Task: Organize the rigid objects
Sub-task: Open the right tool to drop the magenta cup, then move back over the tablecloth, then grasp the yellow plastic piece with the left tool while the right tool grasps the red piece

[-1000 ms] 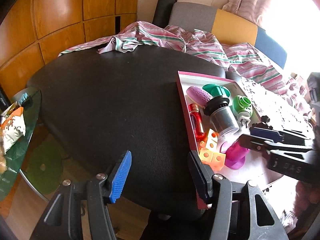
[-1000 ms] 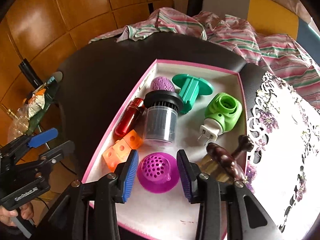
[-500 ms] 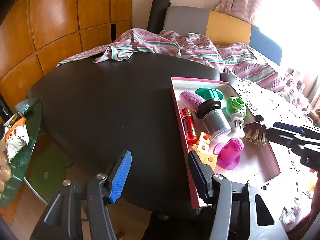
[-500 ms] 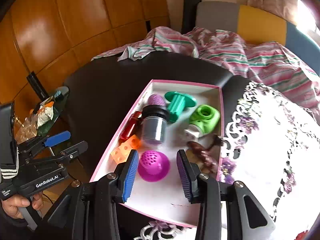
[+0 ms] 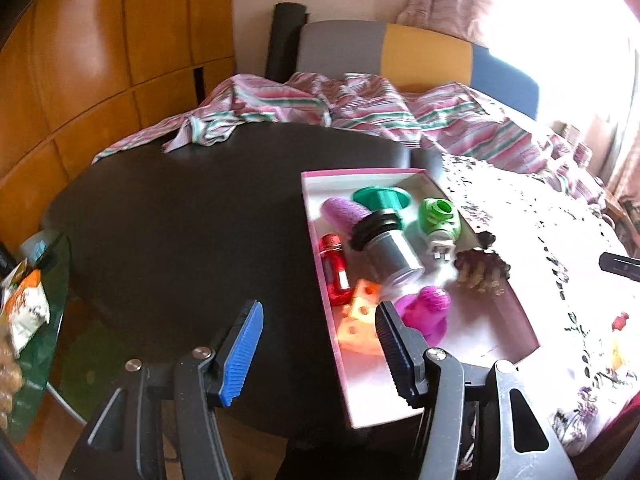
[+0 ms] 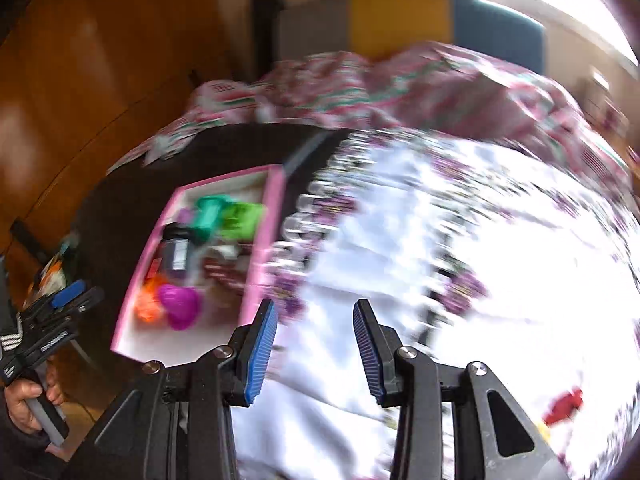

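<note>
A white box with a pink rim (image 5: 360, 174) lies on the black table (image 5: 180, 220). In it are a teal spool (image 5: 380, 198), a purple ribbed piece (image 5: 344, 214), a green plug-in (image 5: 438, 218), a grey cylinder with a black cap (image 5: 390, 248), a red bottle (image 5: 336, 272), orange blocks (image 5: 360, 320), a magenta perforated cone (image 5: 428, 312) and a brown brush (image 5: 480, 270). My left gripper (image 5: 320, 312) hovers open and empty over the box's near left edge. My right gripper (image 6: 316, 312) stands open and empty over the white flowered tablecloth (image 6: 440, 260), right of the box (image 6: 272, 216).
A striped cloth (image 5: 360, 108) is heaped at the table's far edge before a grey, yellow and blue chair back (image 5: 384, 50). A glass side table with snack bags (image 5: 32, 300) stands low on the left. A small red object (image 6: 564, 404) lies on the tablecloth.
My right gripper has swung right, away from the box and out over the tablecloth; its view is blurred. My left gripper has drawn back and up a little. Both stay open and empty.
</note>
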A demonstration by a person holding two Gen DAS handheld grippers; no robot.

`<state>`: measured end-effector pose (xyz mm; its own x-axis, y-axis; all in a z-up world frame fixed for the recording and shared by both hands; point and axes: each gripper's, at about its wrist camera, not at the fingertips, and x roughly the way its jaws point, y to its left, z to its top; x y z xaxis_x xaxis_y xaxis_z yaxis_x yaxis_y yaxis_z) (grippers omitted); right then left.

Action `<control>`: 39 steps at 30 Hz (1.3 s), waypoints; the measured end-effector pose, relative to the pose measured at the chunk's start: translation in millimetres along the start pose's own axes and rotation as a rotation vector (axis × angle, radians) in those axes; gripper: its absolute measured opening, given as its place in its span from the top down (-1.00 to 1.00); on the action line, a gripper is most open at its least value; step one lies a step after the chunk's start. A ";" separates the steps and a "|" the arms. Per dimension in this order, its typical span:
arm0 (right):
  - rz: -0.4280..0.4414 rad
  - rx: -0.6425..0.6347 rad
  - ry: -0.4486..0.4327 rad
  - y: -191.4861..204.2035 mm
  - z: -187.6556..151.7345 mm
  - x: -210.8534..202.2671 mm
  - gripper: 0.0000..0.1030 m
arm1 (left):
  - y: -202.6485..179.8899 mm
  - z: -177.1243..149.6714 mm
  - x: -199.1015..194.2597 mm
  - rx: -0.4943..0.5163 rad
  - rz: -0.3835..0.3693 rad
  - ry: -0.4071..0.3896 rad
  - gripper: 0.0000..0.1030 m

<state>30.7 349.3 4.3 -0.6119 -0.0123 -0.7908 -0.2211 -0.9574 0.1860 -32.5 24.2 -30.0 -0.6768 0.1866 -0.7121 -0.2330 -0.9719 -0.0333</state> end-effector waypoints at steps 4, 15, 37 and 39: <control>-0.087 0.137 -0.005 -57.5 -11.4 -21.7 0.23 | -19.9 6.8 -0.9 0.044 -0.041 -0.015 -0.16; -0.249 0.477 -0.113 -164.4 -59.7 -69.4 0.23 | -115.4 28.1 -4.7 0.225 -0.251 -0.039 -0.16; -0.035 0.709 -0.275 -199.6 -90.0 -85.4 0.23 | -388.1 -41.5 16.6 0.646 -0.817 0.297 -0.15; -0.028 0.731 -0.292 -202.6 -92.7 -87.7 0.23 | -399.3 -46.8 19.2 0.656 -0.838 0.318 -0.15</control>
<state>199.6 517.6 -18.1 -0.7511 0.1823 -0.6345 -0.6208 -0.5221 0.5848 80.2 409.1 -63.2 0.0556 0.6127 -0.7884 -0.9208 -0.2738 -0.2777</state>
